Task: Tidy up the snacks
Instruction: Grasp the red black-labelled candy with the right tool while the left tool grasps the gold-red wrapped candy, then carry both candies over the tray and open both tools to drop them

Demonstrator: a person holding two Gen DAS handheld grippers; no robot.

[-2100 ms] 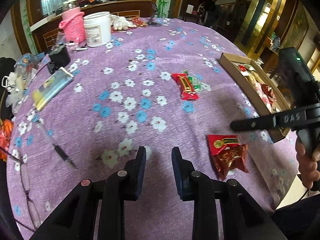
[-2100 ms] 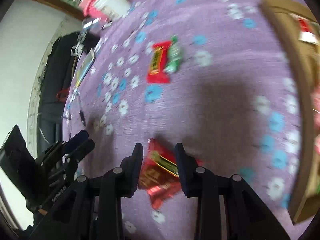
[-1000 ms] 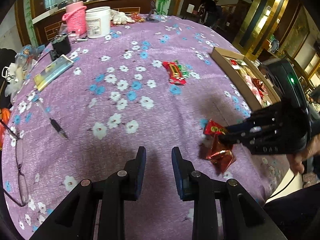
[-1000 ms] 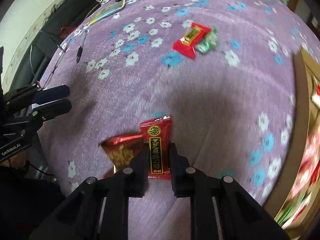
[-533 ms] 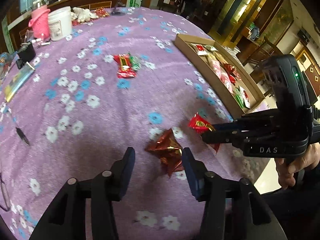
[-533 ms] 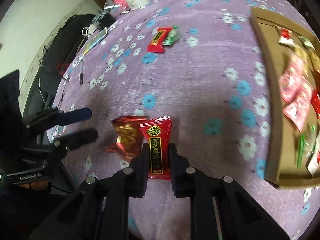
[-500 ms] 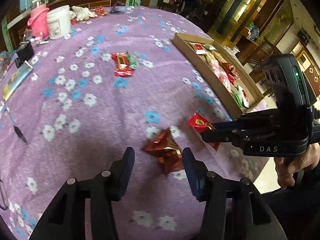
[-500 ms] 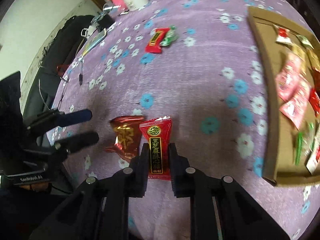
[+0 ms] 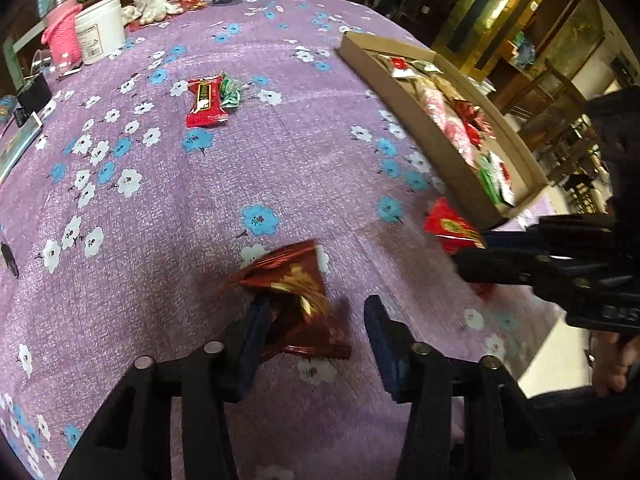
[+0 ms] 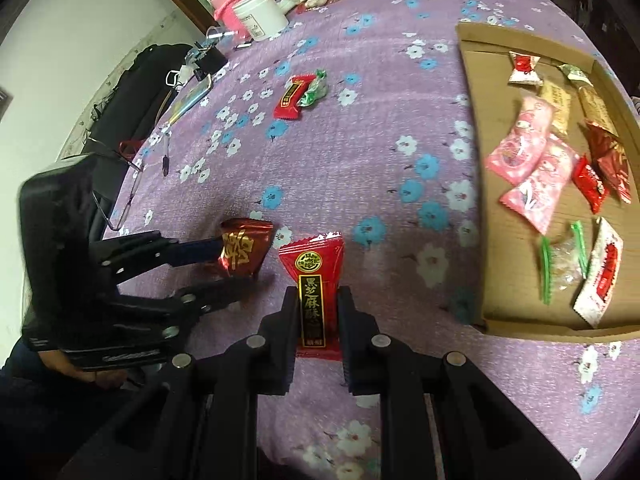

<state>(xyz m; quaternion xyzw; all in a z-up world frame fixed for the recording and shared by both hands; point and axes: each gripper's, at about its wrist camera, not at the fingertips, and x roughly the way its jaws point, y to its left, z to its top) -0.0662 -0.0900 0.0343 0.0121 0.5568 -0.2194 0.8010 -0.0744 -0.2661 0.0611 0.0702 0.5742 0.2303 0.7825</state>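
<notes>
A crumpled dark red foil packet (image 9: 296,292) lies on the purple flowered cloth between the fingers of my left gripper (image 9: 316,312). Its jaws are closing: the left pad touches the packet and a gap remains at the right pad. The right wrist view shows this packet (image 10: 242,250) at the left gripper (image 10: 232,266). My right gripper (image 10: 317,296) is shut on a red snack bar with a black label (image 10: 316,280), held above the cloth. From the left wrist view the bar (image 9: 452,226) and right gripper (image 9: 470,250) hang near the cardboard tray (image 9: 400,92).
The tray (image 10: 472,120) holds several pink, red and white packets. A red bar (image 9: 206,100) and a green candy (image 9: 230,90) lie mid-table. A pink cup (image 9: 60,34), a white tub (image 9: 100,28), glasses (image 10: 120,200) and a pen (image 10: 165,160) sit far left. The table edge is close.
My left gripper slid right to the dark red packet, spread its jaws around it and has begun narrowing them. The right gripper lifted the red bar and moved toward the tray.
</notes>
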